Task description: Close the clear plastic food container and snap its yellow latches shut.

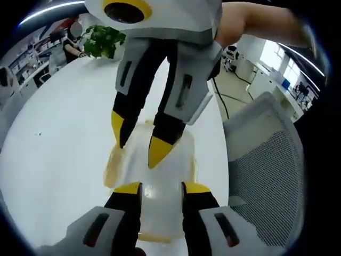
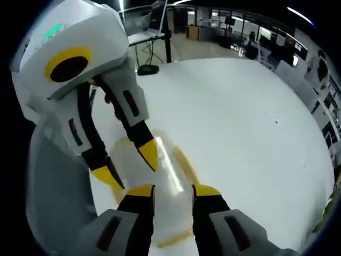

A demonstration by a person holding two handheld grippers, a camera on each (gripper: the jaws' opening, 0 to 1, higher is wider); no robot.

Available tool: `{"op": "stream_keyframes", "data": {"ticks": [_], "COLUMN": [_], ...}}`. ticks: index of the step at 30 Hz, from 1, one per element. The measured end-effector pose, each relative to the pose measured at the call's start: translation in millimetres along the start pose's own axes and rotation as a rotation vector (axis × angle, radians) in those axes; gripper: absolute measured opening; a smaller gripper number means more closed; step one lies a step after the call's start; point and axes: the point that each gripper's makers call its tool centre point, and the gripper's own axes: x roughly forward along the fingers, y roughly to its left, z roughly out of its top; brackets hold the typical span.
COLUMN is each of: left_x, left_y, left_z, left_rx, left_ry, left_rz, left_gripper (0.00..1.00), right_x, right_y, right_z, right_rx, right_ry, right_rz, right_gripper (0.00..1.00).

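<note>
The clear plastic food container [image 1: 152,176] sits on a broad white table [image 1: 58,133], close to the table's edge, and both grippers crowd in over it from opposite ends. In the left gripper view, the left gripper [image 1: 161,188] rises from six o'clock with its yellow-tipped jaws spread apart, one on each side of the container's near end, while the right gripper [image 1: 139,143] hangs down from twelve o'clock, its two jaws parted and their tips resting at or just above the lid; whether they touch it I cannot tell. That gripper covers much of the container's far half. A yellow latch [image 1: 113,165] shows along the container's side at about nine o'clock, blurred, so its position is unclear. In the right gripper view the right gripper [image 2: 173,189] stands at six o'clock with jaws spread beside the container [image 2: 160,176], and the left gripper [image 2: 130,165] reaches in from ten o'clock, jaws apart, over the lid. A grey mesh chair [image 1: 266,160] stands just beside the table at three o'clock in the left gripper view, a green plant [image 1: 104,40] sits at the table's far side near eleven o'clock, and desks and shelving [image 2: 250,32] lie beyond.
</note>
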Motion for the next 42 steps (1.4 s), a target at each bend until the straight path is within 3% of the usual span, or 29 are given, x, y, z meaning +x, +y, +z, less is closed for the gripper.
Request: {"op": "stream_keyframes", "data": {"ticks": [3,7,11,13,17,25,26,27,31,34,36,40,42], "left_x": [-1,-1,-1,-2,1,6,9,7,15,16,16,15,15], "left_y": [0.3,-0.5,-0.6,-1.2,-10.7,-12.4,-17.4,-11.7,-13.7,-13.0,-13.7,-11.9,-11.4], "left_z": [-2.0,-2.8,-2.9,-2.9,0.6,-4.2,-2.2,-4.6,-5.2,-4.5,-4.6,-5.9,-5.6], "left_rx": [-0.008,-0.013,-0.019,-0.02,-0.033,0.117,0.086,0.125,0.181,0.162,0.165,0.196,0.191], "left_ry": [0.007,0.008,0.009,0.011,0.008,0.094,0.082,0.113,0.14,0.128,0.124,0.126,0.118], "left_rz": [-0.005,-0.01,-0.013,-0.015,-0.036,0.086,0.078,0.135,0.202,0.216,0.222,0.224,0.224], "left_gripper": [0.39,0.39,0.39,0.4,0.5,0.52,0.53,0.53,0.55,0.56,0.57,0.56,0.56], "right_x": [4,8,16,17,18,17,18,18,17,19,20,20,22], "right_y": [1,10,13,11,9,5,6,5,8,8,6,-3,-3], "right_z": [3.2,8.3,2.6,1.0,2.2,3.8,3.7,3.6,3.5,2.6,6.4,12.9,12.1], "right_rx": [-0.005,-0.024,-0.059,-0.142,-0.088,-0.043,-0.044,-0.046,-0.064,-0.185,-0.151,-0.163,-0.142], "right_ry": [0.004,-0.002,0.046,0.056,0.066,0.07,0.068,0.068,0.091,0.132,0.122,0.113,0.121], "right_rz": [0.005,0.035,0.049,0.041,0.03,0.037,0.039,0.039,0.042,0.049,0.051,0.041,0.075], "right_gripper": [0.28,0.29,0.28,0.24,0.22,0.21,0.21,0.21,0.27,0.27,0.26,0.29,0.3]}}
